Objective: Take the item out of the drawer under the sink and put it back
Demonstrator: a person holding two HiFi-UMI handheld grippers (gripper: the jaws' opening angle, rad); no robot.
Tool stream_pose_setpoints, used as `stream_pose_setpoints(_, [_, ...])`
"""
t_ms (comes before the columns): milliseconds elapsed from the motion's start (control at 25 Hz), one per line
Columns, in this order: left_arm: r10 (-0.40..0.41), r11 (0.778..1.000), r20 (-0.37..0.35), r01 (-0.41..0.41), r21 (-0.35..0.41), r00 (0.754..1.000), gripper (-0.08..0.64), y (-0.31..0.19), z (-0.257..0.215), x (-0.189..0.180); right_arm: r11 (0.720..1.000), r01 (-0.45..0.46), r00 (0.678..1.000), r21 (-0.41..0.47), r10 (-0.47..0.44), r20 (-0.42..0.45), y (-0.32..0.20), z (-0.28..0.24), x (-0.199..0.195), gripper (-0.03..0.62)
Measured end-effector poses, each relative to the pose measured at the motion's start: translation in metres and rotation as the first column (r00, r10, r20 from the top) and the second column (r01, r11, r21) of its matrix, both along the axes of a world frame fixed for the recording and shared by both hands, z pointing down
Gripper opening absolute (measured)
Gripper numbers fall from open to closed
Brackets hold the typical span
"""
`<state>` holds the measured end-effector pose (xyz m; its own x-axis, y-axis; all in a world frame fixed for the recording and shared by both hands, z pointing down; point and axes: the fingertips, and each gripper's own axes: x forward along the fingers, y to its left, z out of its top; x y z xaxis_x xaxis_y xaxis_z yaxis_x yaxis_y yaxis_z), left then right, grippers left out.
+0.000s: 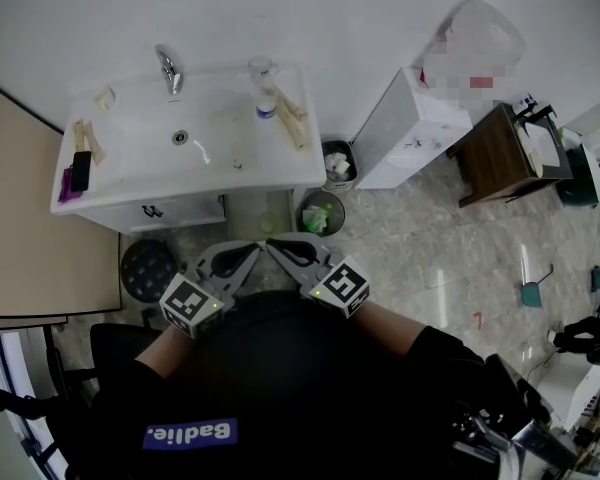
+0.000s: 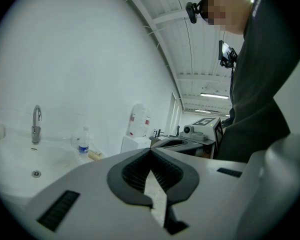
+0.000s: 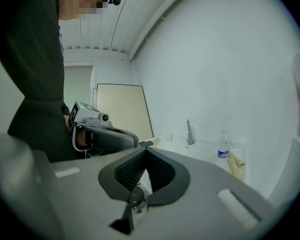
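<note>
The left gripper [image 1: 250,253] has its jaws together, the ribbed pads meeting at the tips with nothing between them. The right gripper [image 1: 278,249] is closed the same way and also holds nothing. Both are held close in front of the person's chest, roughly level, angled inward so that their tips nearly touch, and each one shows in the other's gripper view just beside it. Beyond the tips, and apart from them, is the drawer [image 1: 170,211] under the sink [image 1: 130,168]. Its white front, with a small dark handle [image 1: 152,210], looks pushed in, so the item is not in view. On the sink a faucet [image 1: 168,68] stands at the back and a bottle [image 1: 265,100] stands upright at the back right. Wooden pieces [image 1: 292,118] lie along the right rim, and a black brush [image 1: 81,168] lies on the left rim. A dark stool [image 1: 148,268] stands on the floor below the drawer, to the left of the grippers. Two bins [image 1: 338,161] [image 1: 322,214] stand just right of the sink unit, one behind the other. Farther right is a white cabinet [image 1: 405,133], and past it a brown table [image 1: 495,158]. A beige panel [image 1: 40,228] fills the left edge.
</note>
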<state>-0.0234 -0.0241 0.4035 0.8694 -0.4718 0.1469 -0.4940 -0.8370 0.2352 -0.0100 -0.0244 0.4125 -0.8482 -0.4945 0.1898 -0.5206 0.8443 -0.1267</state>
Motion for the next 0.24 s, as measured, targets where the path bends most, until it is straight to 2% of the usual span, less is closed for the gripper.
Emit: stream_pose_setpoints(240, [-0.008, 1.0, -0.005, 0.008, -0.004, 1.0, -0.008, 0.0008, -0.0009, -0.0028, 1.0, 0.004, 1.0, -0.008, -0.004, -0.006, 0.0011, 0.002, -0.0025, 0.002])
